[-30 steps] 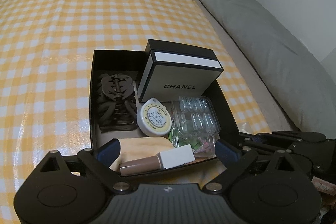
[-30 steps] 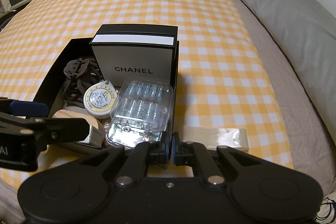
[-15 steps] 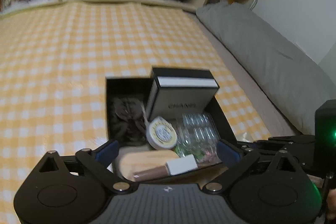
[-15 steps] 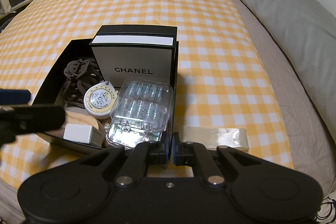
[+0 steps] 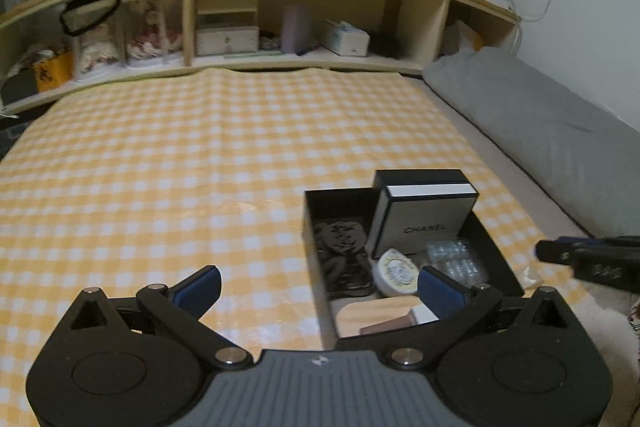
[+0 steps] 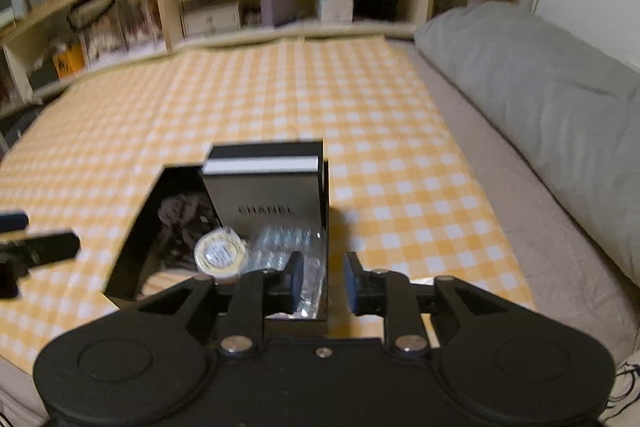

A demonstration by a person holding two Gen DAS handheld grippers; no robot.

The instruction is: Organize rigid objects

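Left wrist view: left gripper (image 5: pixel 318 285) hangs w/ fingers spread wide, nothing between them, above the yellow-check bed cover (image 5: pixel 160 167). The black box (image 5: pixel 496 259) sits at right, holding a white Chanel box (image 5: pixel 420 223), tape measure (image 5: pixel 394 273) & hair clips (image 5: pixel 340 251).

Right wrist view: right gripper (image 6: pixel 322 281) over the box's near corner, fingers opening, gripping nothing; clear blister pack (image 6: pixel 286 239) just ahead.
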